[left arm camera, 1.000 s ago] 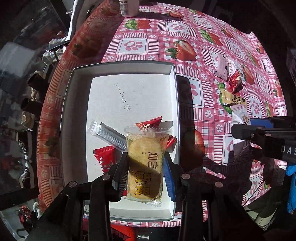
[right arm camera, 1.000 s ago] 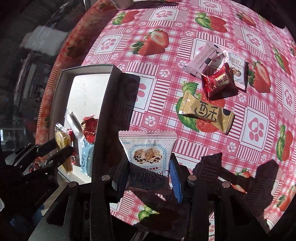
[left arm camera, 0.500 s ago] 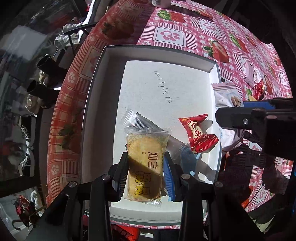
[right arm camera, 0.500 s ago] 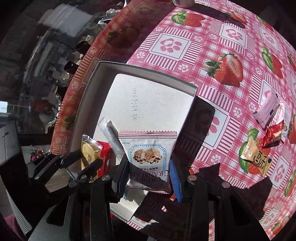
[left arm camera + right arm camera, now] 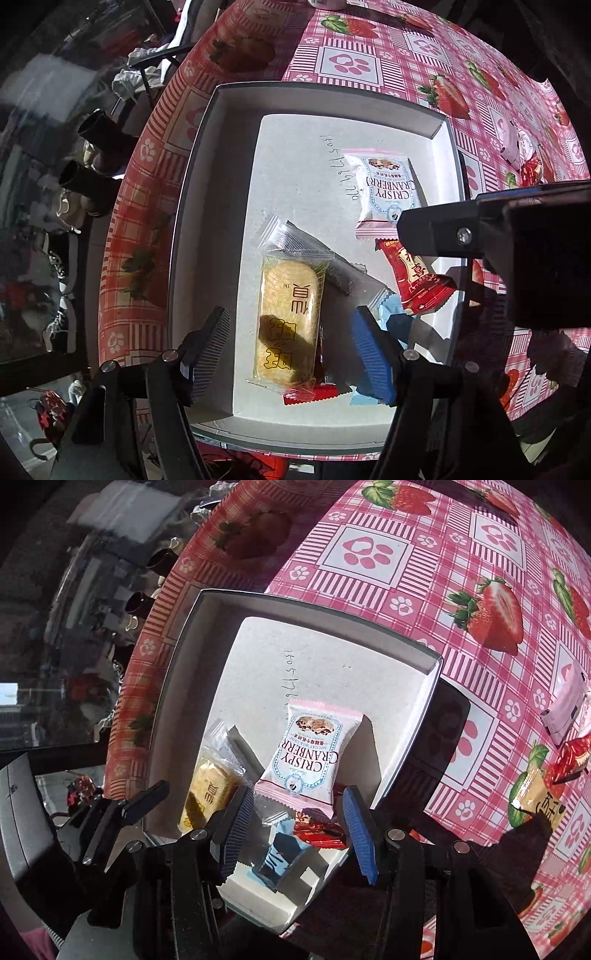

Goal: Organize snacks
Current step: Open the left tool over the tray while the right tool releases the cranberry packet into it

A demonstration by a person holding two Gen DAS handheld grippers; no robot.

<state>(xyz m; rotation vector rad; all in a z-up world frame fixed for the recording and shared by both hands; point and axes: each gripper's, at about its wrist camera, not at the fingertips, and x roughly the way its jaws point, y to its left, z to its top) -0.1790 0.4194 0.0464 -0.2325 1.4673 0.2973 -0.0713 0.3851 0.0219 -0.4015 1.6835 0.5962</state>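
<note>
A white box (image 5: 192,206) stands on the strawberry tablecloth; it also shows in the right wrist view (image 5: 417,746). My left gripper (image 5: 291,343) is open above the box, and the yellow cracker pack (image 5: 290,317) lies free between its jaws. My right gripper (image 5: 295,819) is open, and the white cranberry pack (image 5: 312,753) lies in the box just ahead of it; the same pack shows in the left wrist view (image 5: 388,192). A red candy pack (image 5: 417,280), a clear grey pack (image 5: 314,251) and a blue pack (image 5: 280,856) also lie in the box.
On the cloth right of the box lie a pale pink pack (image 5: 565,709), a red pack (image 5: 572,757) and a gold pack (image 5: 539,801). The table's edge runs close left of the box, with shoes (image 5: 88,158) on the floor beyond.
Both grippers have opened. The yellow cracker pack and the cranberry pack now lie in the box, released. The right gripper moved over the box's near right corner.
</note>
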